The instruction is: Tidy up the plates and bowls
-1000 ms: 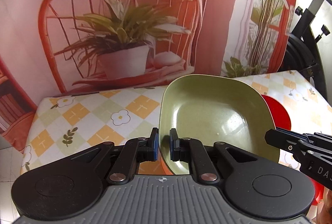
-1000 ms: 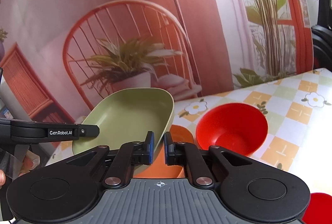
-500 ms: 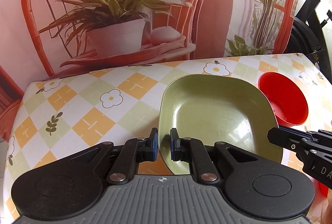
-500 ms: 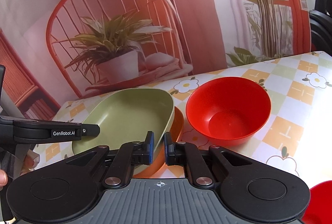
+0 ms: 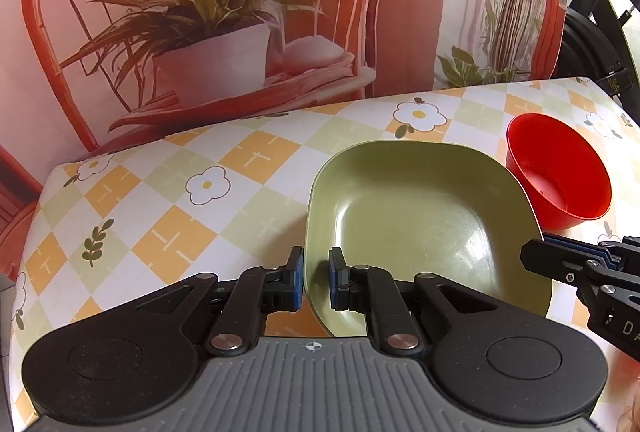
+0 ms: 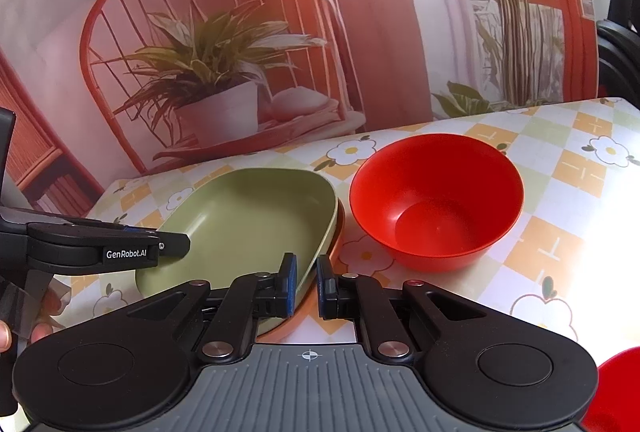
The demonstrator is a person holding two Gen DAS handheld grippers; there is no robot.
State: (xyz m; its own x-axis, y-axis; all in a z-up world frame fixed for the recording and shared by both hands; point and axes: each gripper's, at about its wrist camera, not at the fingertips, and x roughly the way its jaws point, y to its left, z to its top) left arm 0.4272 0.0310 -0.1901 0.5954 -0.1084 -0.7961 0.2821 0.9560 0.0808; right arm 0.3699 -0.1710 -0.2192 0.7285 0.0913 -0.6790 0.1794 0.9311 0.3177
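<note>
**A:** Going left to right, what is where?

**B:** On the left of the checked tablecloth [image 5: 168, 216], the left gripper [image 5: 316, 278] has its pads narrowly parted around the near-left rim of the green plate [image 5: 416, 228]; whether they pinch it I cannot tell. The plate lies on an orange plate [image 6: 334, 250], only an edge of which shows. The right gripper [image 6: 306, 282] straddles both plates' near-right rims, pads slightly apart, with a gap showing on the right side, so it seems to grip nothing. Just right of the plates stands the red bowl [image 6: 436, 200], apart from them. Another red piece [image 6: 614, 388] peeks in at the near right corner.

**A:** How will the plate handle?

**B:** I judge it light, stiff and glossy, probably slippery plastic; not very fragile. Take it by the raised rim, squarely.

**A:** Any writing?

**B:** "GenRobot.AI" on the left gripper's finger; "DA", cut off, on the right one's.
</note>
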